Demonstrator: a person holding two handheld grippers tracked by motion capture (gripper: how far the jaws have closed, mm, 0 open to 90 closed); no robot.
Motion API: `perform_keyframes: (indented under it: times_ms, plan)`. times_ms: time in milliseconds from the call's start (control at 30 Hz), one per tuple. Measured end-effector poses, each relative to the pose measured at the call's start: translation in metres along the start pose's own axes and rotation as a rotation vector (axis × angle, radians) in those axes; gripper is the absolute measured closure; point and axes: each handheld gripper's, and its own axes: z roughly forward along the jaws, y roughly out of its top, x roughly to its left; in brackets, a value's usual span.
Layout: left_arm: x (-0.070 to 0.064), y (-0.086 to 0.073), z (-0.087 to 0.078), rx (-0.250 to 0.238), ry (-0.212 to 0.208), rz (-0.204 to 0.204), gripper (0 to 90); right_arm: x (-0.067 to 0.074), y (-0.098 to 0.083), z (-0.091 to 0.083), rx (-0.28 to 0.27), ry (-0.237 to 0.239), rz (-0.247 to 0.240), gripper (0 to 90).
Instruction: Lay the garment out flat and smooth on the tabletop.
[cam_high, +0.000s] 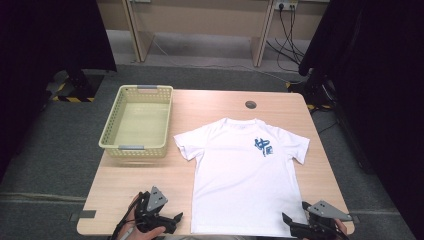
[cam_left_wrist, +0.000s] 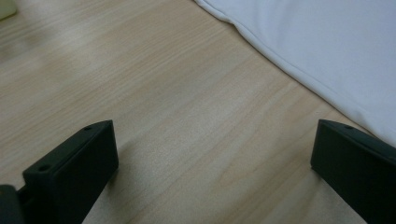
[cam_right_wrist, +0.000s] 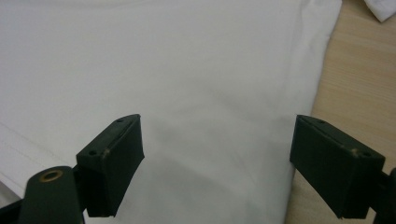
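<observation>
Pale wood grain runs across the table in front of you, with grey carpet around it. Nearest to you, at the front edge, your left gripper sits just left of the white T-shirt; in the left gripper view its 2 jaws stand wide apart over bare wood, nothing between them, and the shirt's hem passes close by the right-hand jaw. Your right gripper is at the shirt's bottom right corner. In the right gripper view its jaws are spread wide over the white cloth, the shirt's side edge running just inside the right-hand jaw, and the pads are not pinching the fabric. Beyond both grippers the T-shirt lies flat, front up, collar away from you, sleeves spread, with a blue print on the chest. Left of it, apart from the sleeve, stands 1 yellow basket. Farther back, a round grommet sits in the tabletop.
</observation>
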Motion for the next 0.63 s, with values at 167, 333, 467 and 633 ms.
perform_keyframes:
  times_ms: [167, 333, 467, 633]
  plan:
    - [-0.0008, -0.0015, -0.0009, -0.005, -0.001, 0.002, 0.0, -0.0015, -0.0051, -0.0069, -0.015, -0.008, -0.002, 17.6]
    - [-0.0007, -0.0017, -0.0008, -0.008, -0.002, 0.003, 0.0, -0.0031, -0.0096, -0.0096, -0.023, 0.004, 0.006, 17.5]
    - [0.0001, -0.002, -0.0005, -0.012, -0.006, 0.006, 0.0, -0.0013, -0.011, -0.008, -0.016, 0.011, 0.003, 17.5]
    - [0.0012, -0.002, 0.0, -0.017, -0.007, 0.008, 0.0, -0.0007, -0.0105, -0.0072, -0.017, 0.012, -0.002, 17.5]
